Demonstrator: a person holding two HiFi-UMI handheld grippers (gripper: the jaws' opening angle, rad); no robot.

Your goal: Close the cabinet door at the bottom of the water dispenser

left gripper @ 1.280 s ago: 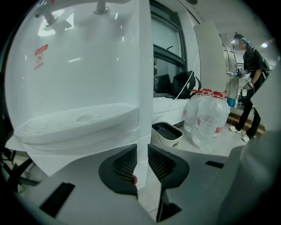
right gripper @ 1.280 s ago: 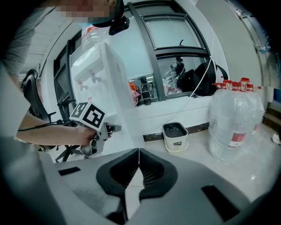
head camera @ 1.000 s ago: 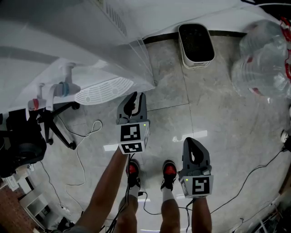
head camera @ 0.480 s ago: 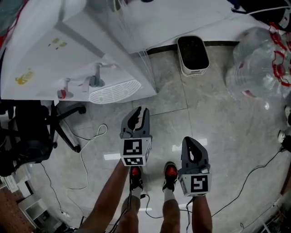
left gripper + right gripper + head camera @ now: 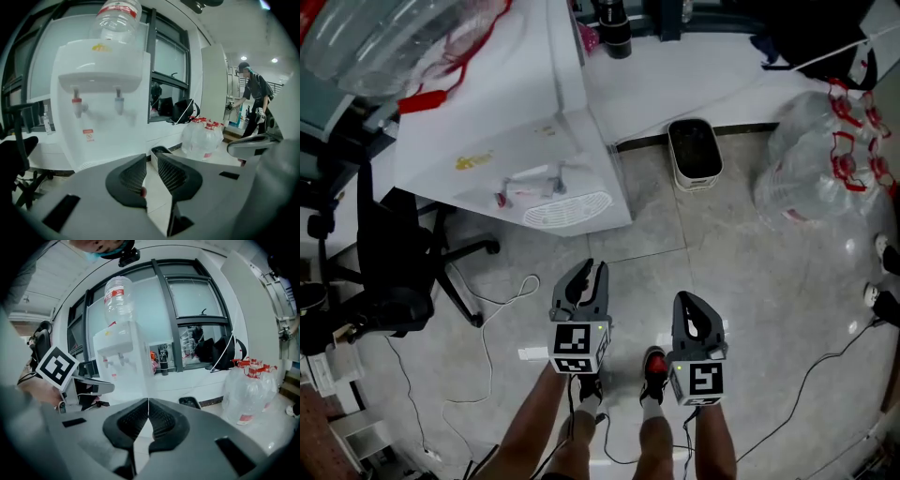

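Nearest, the left gripper (image 5: 152,160) has its jaws slightly apart with nothing between them. The right gripper (image 5: 148,401) has its tips together and is also empty. Both hang above the tiled floor (image 5: 741,281), well clear of the water dispenser (image 5: 101,93) ahead. Its cabinet door (image 5: 112,143), low on the front, looks flush, so the closing seems done. If it is not latched, it needs a low push on that panel.
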